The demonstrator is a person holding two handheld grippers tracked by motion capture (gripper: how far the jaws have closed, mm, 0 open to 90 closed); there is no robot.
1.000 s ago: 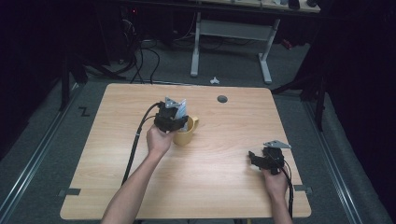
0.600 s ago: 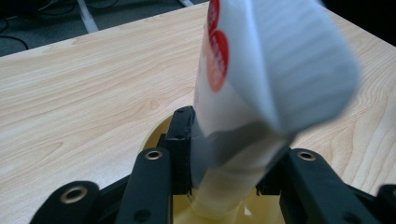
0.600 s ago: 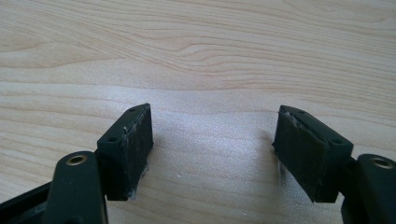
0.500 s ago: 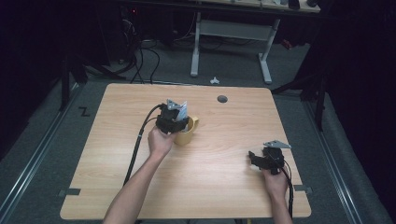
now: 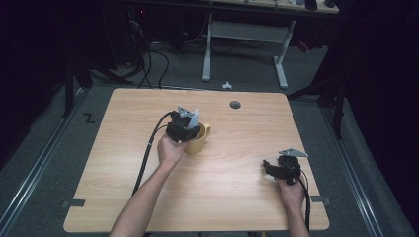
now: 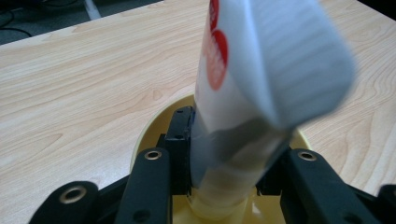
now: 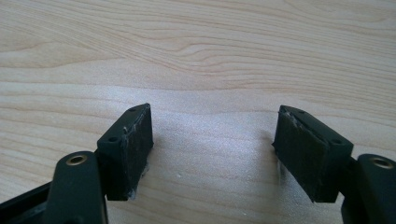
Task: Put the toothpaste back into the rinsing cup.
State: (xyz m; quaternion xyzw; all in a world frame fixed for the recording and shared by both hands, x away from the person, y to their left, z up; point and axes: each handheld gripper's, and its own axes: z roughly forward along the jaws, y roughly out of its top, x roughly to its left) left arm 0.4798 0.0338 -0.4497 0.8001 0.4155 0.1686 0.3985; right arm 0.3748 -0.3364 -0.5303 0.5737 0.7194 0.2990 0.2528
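A yellow mug (image 5: 201,139) stands a little left of the table's middle. My left gripper (image 5: 184,129) hangs just over it, shut on a white tube (image 5: 194,118) with a red mark. In the left gripper view the tube (image 6: 261,70) rises between the jaws, with its lower end down inside the mug's rim (image 6: 148,127); the left gripper (image 6: 229,156) presses it from both sides. My right gripper (image 5: 267,166) rests low over the table near the front right. In its own view the right gripper (image 7: 212,144) is open, with bare wood between the pads (image 7: 133,140).
The wooden table (image 5: 123,197) has a round cable hole (image 5: 235,104) near its far edge. The left gripper's black cable (image 5: 148,148) trails toward the front left. A small white object (image 5: 227,85) lies on the floor behind, before a desk frame (image 5: 244,34).
My left gripper has sunk a little with the tube toward the mug. The right gripper has stayed where it was.
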